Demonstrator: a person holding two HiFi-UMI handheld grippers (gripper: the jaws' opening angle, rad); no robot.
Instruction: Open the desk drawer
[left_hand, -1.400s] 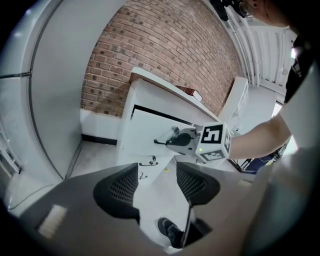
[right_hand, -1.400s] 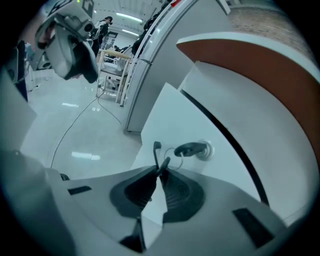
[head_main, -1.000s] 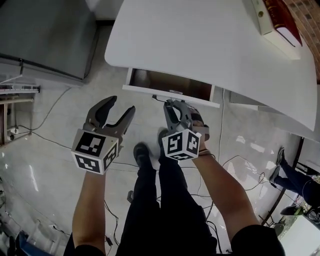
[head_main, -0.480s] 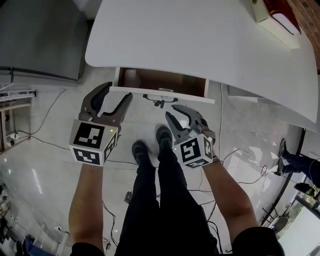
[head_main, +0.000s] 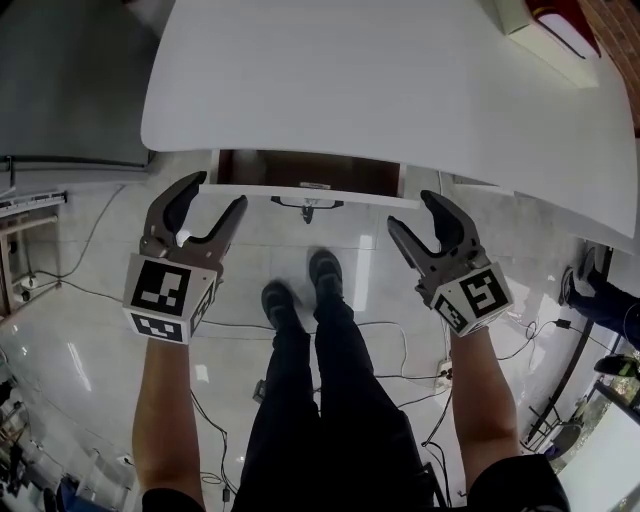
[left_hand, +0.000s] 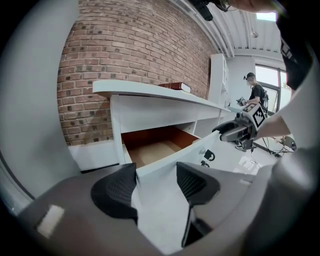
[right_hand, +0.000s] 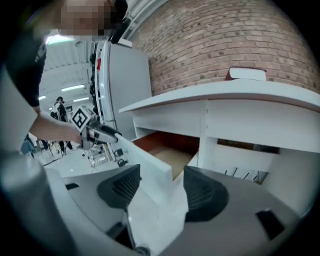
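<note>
Standing open beneath the white worktop (head_main: 400, 90), the desk drawer (head_main: 300, 168) shows its brown inside, with its white front panel (head_main: 350, 194) drawn well out. The left claw (head_main: 212, 195) hovers at that panel's left end with its jaws spread. The corner lies in line between them, though I see no pad pressing on it. The right claw (head_main: 411, 210) sits just off the panel's right end; its jaws have just been opening and stand wide with nothing gripped. A dark handle (head_main: 307, 206) hangs under the panel's middle, untouched. The job looks done, I'd say. The risk now is a stray nudge: either spread claw catching a panel corner could shove the drawer back in or skew it.
</note>
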